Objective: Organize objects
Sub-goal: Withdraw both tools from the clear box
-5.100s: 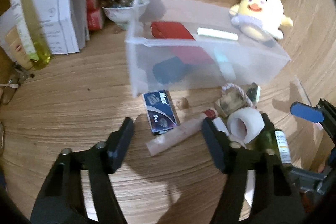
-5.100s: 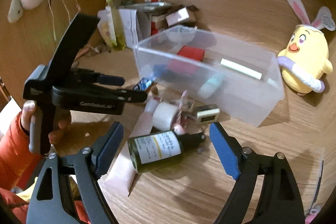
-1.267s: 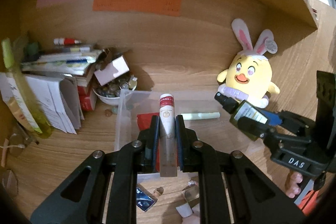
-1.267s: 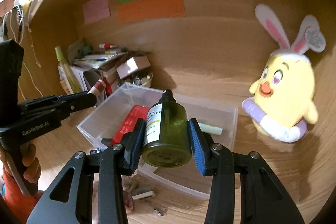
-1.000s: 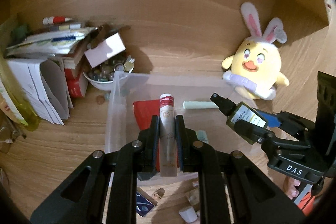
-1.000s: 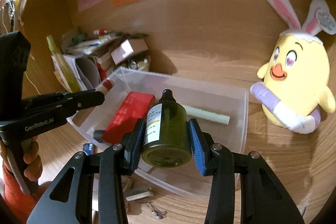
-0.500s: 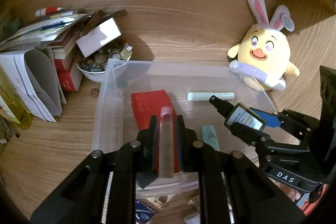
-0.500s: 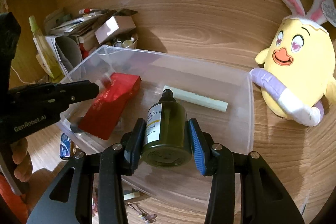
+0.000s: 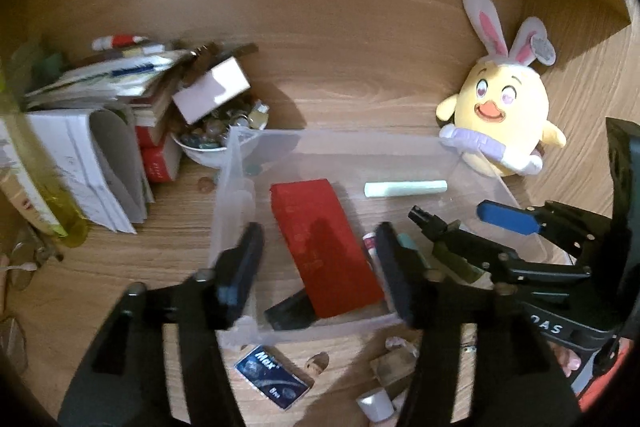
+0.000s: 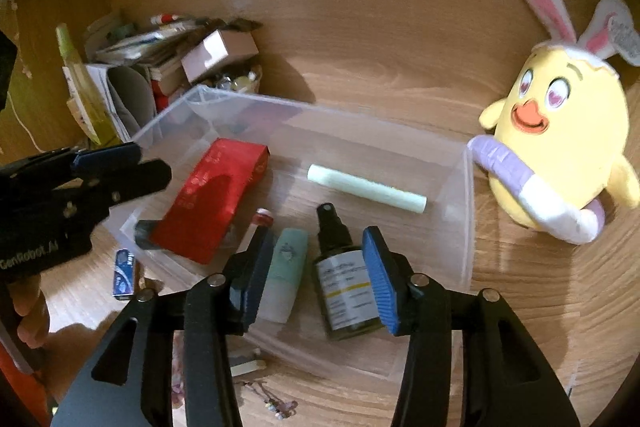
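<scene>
I have both tools over the clear bin (image 10: pixel 460 227), which sits near the back edge of the surface (image 10: pixel 400 67), so that whatever I let go drops inside it. The left tool (image 9: pixel 320 267) has just been opening and now stands wide with nothing between its jaws; the tube (image 9: pixel 370 247) lies on the bin floor beside the red box (image 9: pixel 320 247). The right tool (image 10: pixel 316 275) has just been opening too, and the green spray bottle (image 10: pixel 344 291) lies flat between its jaws, the left pad clearly off it (the right pad is close, contact unclear). I judge both drops done. A blue packet (image 9: pixel 272 383) and small bits wait outside, by the front wall of the bin.
</scene>
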The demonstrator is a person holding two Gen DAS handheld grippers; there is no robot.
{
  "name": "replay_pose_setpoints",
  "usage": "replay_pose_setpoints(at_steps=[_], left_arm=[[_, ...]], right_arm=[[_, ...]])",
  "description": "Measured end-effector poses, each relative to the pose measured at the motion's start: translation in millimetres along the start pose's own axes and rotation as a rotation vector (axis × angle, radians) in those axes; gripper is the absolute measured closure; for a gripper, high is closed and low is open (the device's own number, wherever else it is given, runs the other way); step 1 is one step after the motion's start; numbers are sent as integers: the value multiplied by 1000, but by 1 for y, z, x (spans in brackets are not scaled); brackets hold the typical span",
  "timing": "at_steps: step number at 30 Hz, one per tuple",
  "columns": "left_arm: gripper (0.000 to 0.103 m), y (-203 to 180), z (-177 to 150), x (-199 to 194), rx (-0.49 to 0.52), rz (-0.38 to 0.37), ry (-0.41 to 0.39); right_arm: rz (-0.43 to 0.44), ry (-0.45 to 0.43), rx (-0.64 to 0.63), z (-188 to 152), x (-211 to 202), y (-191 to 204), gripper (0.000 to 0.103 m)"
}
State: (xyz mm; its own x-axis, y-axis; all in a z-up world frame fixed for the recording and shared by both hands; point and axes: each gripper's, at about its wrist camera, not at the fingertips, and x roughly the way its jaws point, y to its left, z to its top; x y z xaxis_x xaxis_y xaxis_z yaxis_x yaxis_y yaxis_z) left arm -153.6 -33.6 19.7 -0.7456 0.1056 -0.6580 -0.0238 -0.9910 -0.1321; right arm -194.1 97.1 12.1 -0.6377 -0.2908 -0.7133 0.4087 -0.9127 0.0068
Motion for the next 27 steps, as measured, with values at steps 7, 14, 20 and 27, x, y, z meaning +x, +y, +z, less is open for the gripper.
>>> replay_pose_setpoints(at_steps=[7, 14, 20, 27], left_arm=[[26, 4, -3, -34, 8, 11, -52], [9, 4, -14, -71, 33, 32, -115], [7, 10, -26, -85, 56, 44, -107], [7, 19, -48, -73, 68, 74, -40]], right_arm=[[12, -116, -27, -6, -47, 10, 44], [17, -188, -39, -16, -82, 16, 34], [28, -203, -37, -31, -94, 18, 30], [28, -182, -44, -53, -93, 21, 30]])
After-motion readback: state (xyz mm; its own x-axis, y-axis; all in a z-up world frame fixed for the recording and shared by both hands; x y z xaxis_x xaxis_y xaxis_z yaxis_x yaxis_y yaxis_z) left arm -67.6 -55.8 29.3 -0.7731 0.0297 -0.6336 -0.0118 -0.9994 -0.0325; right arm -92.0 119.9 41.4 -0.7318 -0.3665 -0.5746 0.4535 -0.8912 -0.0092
